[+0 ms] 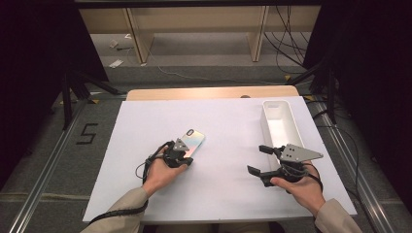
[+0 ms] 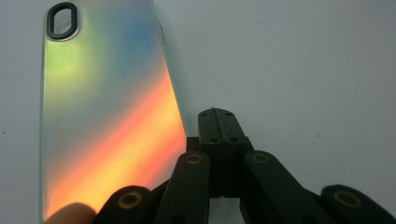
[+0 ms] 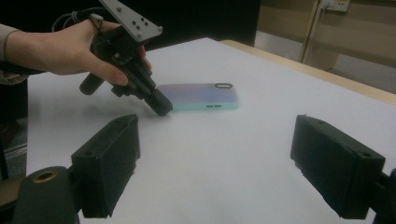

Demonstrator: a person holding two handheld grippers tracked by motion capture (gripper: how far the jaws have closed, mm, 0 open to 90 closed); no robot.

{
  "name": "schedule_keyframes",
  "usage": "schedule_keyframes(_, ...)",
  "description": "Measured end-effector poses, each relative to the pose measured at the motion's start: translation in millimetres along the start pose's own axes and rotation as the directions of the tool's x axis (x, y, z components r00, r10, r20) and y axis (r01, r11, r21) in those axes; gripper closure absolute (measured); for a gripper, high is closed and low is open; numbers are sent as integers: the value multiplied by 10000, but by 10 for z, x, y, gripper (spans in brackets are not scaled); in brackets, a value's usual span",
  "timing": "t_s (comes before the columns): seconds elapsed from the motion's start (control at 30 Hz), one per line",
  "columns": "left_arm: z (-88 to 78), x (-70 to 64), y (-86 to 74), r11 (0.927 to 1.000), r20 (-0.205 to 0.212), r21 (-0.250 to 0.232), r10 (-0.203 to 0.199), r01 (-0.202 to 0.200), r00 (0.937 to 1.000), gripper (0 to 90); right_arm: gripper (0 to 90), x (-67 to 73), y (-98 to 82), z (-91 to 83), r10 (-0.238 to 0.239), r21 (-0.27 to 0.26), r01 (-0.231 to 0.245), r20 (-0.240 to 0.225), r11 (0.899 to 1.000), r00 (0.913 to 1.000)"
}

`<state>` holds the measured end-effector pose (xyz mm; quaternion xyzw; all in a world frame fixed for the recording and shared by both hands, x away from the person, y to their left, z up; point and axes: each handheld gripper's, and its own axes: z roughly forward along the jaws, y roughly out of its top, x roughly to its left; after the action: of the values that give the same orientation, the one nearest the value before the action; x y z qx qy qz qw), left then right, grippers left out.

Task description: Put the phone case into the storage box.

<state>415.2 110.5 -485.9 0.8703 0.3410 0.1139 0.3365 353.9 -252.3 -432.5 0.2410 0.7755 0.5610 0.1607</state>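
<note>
A phone in an iridescent case [image 1: 195,141] lies flat, back up, on the white sheet [image 1: 223,189] left of centre. In the left gripper view the phone [image 2: 107,116] shimmers green, blue and orange, with its camera cut-out at the far end. My left gripper [image 1: 183,159] is shut with nothing between its jaws; its tip [image 2: 215,114] sits low beside the phone's near end, just off its long edge. The right gripper view shows that left gripper [image 3: 161,106] angled down at the end of the phone [image 3: 201,97]. My right gripper [image 1: 259,160] stands open and empty, its jaws [image 3: 224,163] pointing towards the phone.
A long white tray [image 1: 269,132] stands at the right of the sheet, just beyond my right gripper. The wooden table edge [image 1: 209,92] runs along the far side. Cables and stand legs lie on the floor beyond.
</note>
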Motion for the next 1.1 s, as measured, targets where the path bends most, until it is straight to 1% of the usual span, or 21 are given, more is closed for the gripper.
schedule_keyframes(0.07,-9,14,-3,10000,23,58,-45,45,10000,899,165,-1,-1,-1,4,7,-4,13,10000,10000)
schedule_keyframes(0.37,-49,84,-26,9992,-148,220,-329,332,9993,899,166,-5,0,-9,13,2,-13,16,10000,10000)
schedule_keyframes(0.4,-59,99,-32,9988,-153,256,-417,421,9990,899,166,-5,0,-9,16,-2,-16,15,10000,10000)
schedule_keyframes(0.5,-70,120,-41,9985,-184,276,-476,481,9987,899,166,-4,1,-10,14,13,-14,24,10000,10000)
schedule_keyframes(0.73,-83,148,-49,9981,-294,325,-517,526,9982,899,166,-3,1,-8,16,4,-16,17,10000,10000)
schedule_keyframes(0.8,-93,168,-61,9975,-302,315,-617,627,9976,899,166,-4,0,-7,23,-4,-23,8,10000,10000)
schedule_keyframes(0.97,-93,162,-57,9976,-356,336,-599,611,9976,898,166,-2,0,-4,24,-4,-24,-7,10000,10000)
schedule_keyframes(1.03,-96,155,-56,9977,-322,344,-567,578,9979,888,166,-3,1,-6,40,-21,-40,-1,10000,10000)
schedule_keyframes(1.1,-114,140,-40,9980,-209,244,-572,577,9981,863,166,-5,1,-5,44,-46,-44,-3,10000,10000)
